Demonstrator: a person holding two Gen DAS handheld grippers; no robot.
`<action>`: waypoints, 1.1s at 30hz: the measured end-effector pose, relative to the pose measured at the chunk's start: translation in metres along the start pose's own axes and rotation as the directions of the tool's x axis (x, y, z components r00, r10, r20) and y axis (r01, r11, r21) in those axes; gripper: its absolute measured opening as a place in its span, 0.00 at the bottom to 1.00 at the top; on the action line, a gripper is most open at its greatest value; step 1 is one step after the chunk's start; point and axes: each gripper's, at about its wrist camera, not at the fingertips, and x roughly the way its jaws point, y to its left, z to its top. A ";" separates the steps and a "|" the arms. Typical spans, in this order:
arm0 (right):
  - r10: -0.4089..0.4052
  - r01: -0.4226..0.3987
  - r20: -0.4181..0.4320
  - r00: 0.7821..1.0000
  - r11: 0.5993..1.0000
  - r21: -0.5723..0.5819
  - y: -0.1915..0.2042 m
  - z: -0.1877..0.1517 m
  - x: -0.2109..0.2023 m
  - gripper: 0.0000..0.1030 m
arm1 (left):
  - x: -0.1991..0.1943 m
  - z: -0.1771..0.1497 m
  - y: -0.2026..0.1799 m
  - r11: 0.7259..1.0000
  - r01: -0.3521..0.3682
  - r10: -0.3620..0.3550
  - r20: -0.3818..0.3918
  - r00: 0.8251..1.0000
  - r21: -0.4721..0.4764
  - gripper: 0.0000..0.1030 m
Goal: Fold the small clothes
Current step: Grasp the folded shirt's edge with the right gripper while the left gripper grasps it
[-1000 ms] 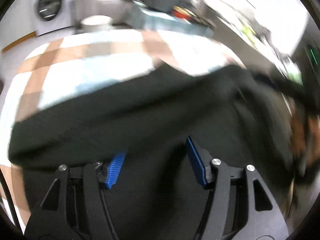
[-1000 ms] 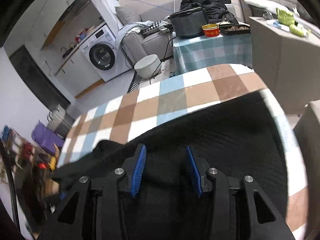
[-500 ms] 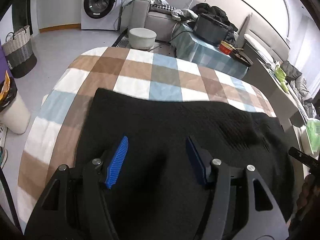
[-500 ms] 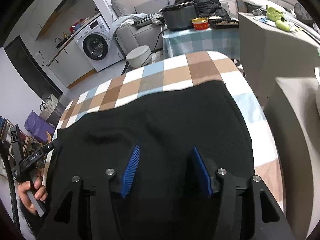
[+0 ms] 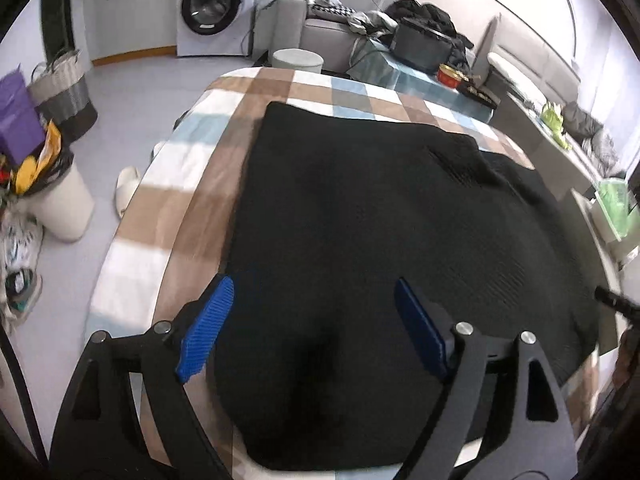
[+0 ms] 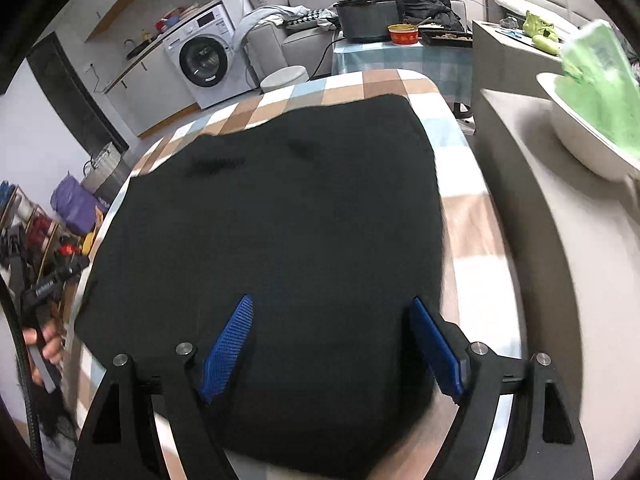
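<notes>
Solid black knitted garment (image 5: 380, 240) at centre, spread over a checked tablecloth (image 5: 168, 184) of brown, white and pale blue squares. Bright blue ribbed pads (image 5: 206, 330) on black two-finger grippers at 6 o'clock. White front-loading washing machine (image 6: 204, 56) at 11 o'clock. Red round bowl (image 6: 403, 34) on a teal-and-white checked cloth (image 6: 400, 60) at 1 o'clock. Purple bag (image 5: 18, 120) at 9 o'clock.

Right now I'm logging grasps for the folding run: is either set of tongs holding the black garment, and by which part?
Nothing is held. The left tongs and right tongs both stand open above the black garment, which lies spread on the checked table.
</notes>
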 end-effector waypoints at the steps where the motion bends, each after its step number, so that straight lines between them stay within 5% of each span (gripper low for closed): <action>1: -0.001 0.001 0.007 1.000 1.000 0.004 -0.003 -0.011 -0.008 0.80 | -0.005 -0.008 0.003 1.000 0.007 -0.007 0.001 1.000 -0.013 0.80; 10: 0.029 -0.032 0.029 0.999 0.995 0.093 -0.024 -0.066 -0.026 0.81 | -0.014 -0.056 0.017 0.996 0.037 -0.041 -0.047 0.998 -0.080 0.80; 17: 0.093 -0.100 0.061 0.994 0.987 0.128 -0.032 -0.055 -0.015 0.79 | -0.007 -0.064 0.012 0.998 0.028 -0.032 -0.062 0.998 -0.062 0.80; 19: 0.167 -0.176 0.077 0.983 0.975 0.134 -0.032 -0.049 -0.017 0.72 | -0.006 -0.063 0.012 0.998 0.029 -0.033 -0.063 0.997 -0.063 0.80; 23: 0.388 -0.399 0.111 0.915 0.912 0.101 -0.027 -0.030 -0.022 0.72 | -0.004 -0.062 0.011 0.998 0.031 -0.035 -0.063 0.997 -0.056 0.80; 24: 0.399 -0.407 0.097 0.912 0.908 0.099 -0.025 -0.026 -0.019 0.72 | -0.003 -0.061 0.011 0.998 0.032 -0.036 -0.063 0.997 -0.057 0.80; 28: 0.307 -0.312 0.070 0.949 0.946 0.089 -0.028 -0.026 -0.014 0.72 | -0.003 -0.061 0.014 0.996 0.049 -0.053 -0.051 0.997 -0.072 0.80; 30: 0.291 -0.296 0.065 0.955 0.949 0.105 -0.032 -0.030 -0.012 0.68 | -0.003 -0.061 0.014 0.995 0.063 -0.067 -0.042 0.997 -0.079 0.68; 33: 0.215 -0.217 0.034 0.976 0.972 0.092 -0.029 -0.035 -0.002 0.44 | 0.001 -0.060 0.010 0.987 0.131 -0.136 -0.048 0.990 -0.091 0.26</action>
